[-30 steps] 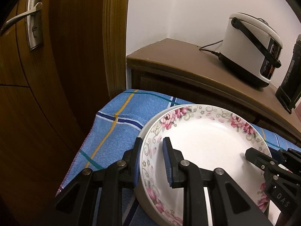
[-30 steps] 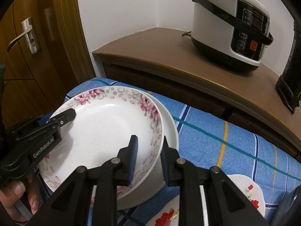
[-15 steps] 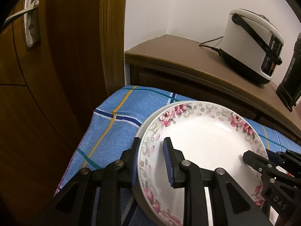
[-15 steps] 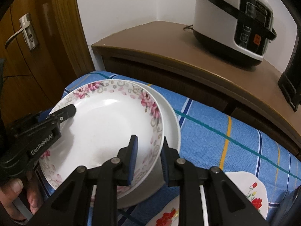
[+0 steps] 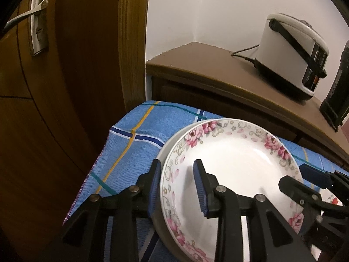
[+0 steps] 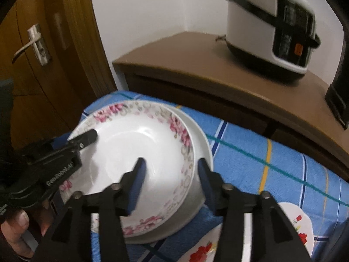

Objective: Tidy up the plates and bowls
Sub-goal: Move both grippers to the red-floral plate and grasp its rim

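Resting inside a plain white bowl (image 5: pixel 168 146), the pink-flowered plate (image 5: pixel 235 159) holds nothing, and both sit at the near corner of the blue checked cloth (image 5: pixel 139 139). The left gripper (image 5: pixel 177 187) straddles their left rims; its jaws have just been opening, and the pads now stand clear of the ware, released. The right gripper (image 6: pixel 172 174) straddles the right rims; its jaws have likewise just been opening and stand wide, with both rims between them and no pad pressing.

Beyond the cloth stands a brown cabinet (image 6: pixel 196 65) bearing a white rice cooker (image 6: pixel 270 21), against a white wall. A wooden door (image 5: pixel 65 65) with a metal handle (image 5: pixel 32 21) stands at left.

Only the right wrist view shows a red-flowered plate (image 6: pixel 301 224) lying on the cloth beside the stack, and fingers (image 6: pixel 19 220) of the person at the left gripper's body.
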Available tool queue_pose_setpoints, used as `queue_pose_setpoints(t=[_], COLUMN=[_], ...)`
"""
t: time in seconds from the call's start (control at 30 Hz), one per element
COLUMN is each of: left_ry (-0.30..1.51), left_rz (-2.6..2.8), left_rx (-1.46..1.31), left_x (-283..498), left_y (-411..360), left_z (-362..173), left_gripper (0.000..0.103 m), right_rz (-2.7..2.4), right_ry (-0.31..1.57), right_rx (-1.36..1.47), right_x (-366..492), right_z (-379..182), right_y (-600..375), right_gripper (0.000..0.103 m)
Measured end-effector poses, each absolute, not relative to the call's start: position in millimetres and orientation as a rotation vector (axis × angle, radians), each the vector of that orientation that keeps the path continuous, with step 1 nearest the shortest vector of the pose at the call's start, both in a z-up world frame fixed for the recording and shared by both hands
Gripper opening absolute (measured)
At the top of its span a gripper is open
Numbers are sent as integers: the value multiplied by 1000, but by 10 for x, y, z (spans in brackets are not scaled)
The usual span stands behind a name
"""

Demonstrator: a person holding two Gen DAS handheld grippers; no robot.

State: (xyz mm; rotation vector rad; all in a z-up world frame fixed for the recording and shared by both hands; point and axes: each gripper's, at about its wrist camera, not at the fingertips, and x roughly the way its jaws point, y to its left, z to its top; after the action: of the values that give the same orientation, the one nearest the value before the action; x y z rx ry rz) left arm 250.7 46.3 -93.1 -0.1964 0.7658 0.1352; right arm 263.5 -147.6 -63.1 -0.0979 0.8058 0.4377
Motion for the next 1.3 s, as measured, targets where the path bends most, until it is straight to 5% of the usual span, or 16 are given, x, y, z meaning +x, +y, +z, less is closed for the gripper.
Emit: queue_pose_setpoints(t=[0.07,0.17,0.67,1.3], left_ry=[753,712,653,830], left_rz=[147,151,153,-272], left_rx=[-208,-263,-257,-130], left_x=[2466,2389,2053,1628], left_y=[501,597,497,-908], left_z=[-910,-862,-696,-756], left_gripper=[51,60,60,60], right_rz=[442,433,149,16], right_ry=[800,774,720,851], right_rx=[-97,-89,-5,24], right_x=[2598,2483,1802,1661], right_z=[-602,-516,-382,-605], right_y=[-1475,-1534,-2650,-3210], right_gripper=[57,57,57,54])
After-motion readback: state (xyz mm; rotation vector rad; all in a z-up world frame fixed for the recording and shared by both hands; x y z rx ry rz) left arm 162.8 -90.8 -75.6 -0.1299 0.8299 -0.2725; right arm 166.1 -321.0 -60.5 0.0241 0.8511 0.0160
